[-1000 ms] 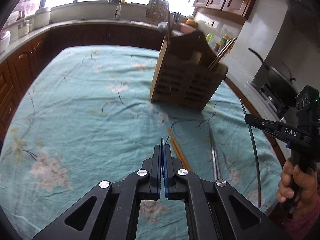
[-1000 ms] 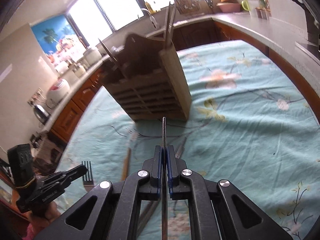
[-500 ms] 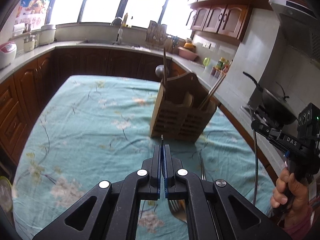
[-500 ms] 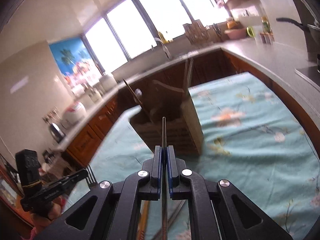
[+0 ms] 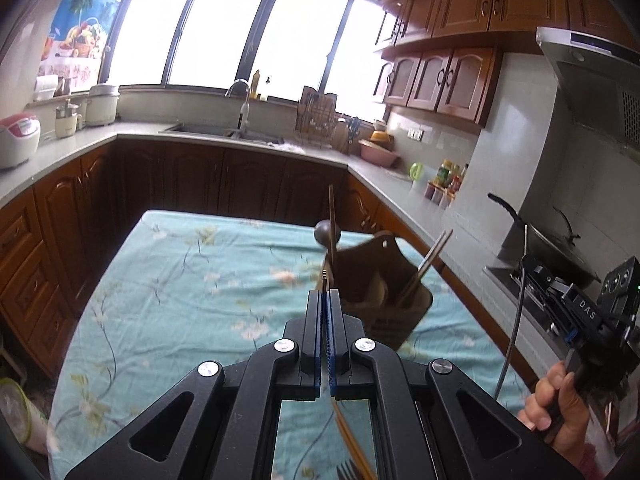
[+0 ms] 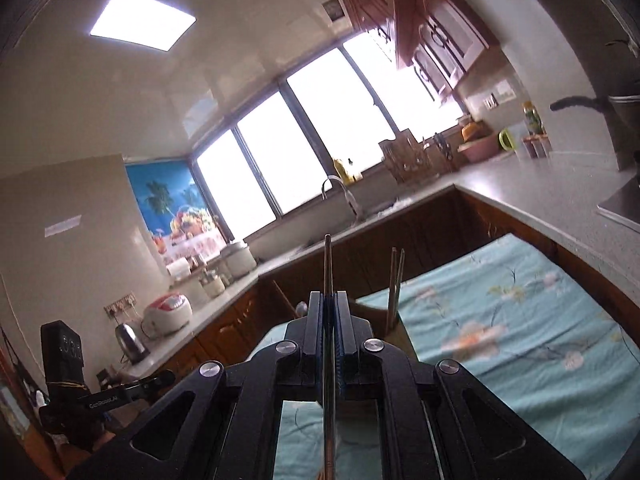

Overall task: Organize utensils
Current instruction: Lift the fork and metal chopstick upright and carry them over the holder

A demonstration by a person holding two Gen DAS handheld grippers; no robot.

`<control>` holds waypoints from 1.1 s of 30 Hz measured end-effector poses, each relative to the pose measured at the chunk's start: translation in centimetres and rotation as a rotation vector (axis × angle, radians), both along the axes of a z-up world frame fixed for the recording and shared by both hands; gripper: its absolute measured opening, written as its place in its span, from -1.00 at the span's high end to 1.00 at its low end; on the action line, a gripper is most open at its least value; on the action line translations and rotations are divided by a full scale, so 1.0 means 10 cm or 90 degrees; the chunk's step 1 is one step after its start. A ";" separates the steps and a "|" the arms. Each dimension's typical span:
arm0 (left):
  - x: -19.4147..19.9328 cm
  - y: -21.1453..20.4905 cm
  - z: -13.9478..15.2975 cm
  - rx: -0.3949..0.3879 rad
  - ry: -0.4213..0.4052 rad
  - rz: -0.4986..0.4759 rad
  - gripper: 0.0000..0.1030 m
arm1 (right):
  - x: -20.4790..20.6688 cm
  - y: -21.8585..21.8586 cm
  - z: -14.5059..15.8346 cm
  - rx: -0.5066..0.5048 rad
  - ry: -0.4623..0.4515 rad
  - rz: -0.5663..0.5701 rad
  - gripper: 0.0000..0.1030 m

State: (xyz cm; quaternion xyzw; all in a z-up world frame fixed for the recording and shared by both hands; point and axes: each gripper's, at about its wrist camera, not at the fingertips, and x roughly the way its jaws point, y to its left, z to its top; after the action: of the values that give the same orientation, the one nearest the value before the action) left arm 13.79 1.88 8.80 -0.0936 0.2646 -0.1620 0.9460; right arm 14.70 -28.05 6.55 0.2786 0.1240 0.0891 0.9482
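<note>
Metal utensil point(image 6: 328, 280) clamped in right gripper point(image 6: 329, 300)

Around you: sink point(image 5: 224, 130) with faucet point(image 5: 240, 96) under the windows point(image 5: 224, 28). Rice cooker point(image 5: 18, 140) on the left counter, kettle point(image 6: 129, 338) near it. Pink bowl point(image 5: 379, 155) and spice jars point(image 5: 446, 184) on the right counter. Wok point(image 5: 548, 250) on the stove, hood point(image 5: 592, 76) above. Floral cloth point(image 5: 180, 280) covers the desk.

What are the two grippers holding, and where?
Right gripper: a thin metal rod, pinched near one end. Left gripper: a fork, gripped just behind its tines.
</note>
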 end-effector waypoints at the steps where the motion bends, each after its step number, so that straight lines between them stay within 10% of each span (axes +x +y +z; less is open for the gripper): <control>1: 0.02 -0.01 0.02 -0.001 -0.005 0.000 1.00 | 0.02 0.00 0.02 0.000 -0.013 -0.006 0.91; 33: 1.46 -0.58 -0.28 0.019 -0.075 0.110 1.00 | 0.97 0.20 0.09 -0.113 -0.198 -0.264 0.91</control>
State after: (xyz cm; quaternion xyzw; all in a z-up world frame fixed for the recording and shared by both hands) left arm 28.34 -3.93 5.98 -0.0924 0.2020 -0.0814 0.9716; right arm 24.44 -26.08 7.49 0.1970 -0.0753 -0.0764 0.9745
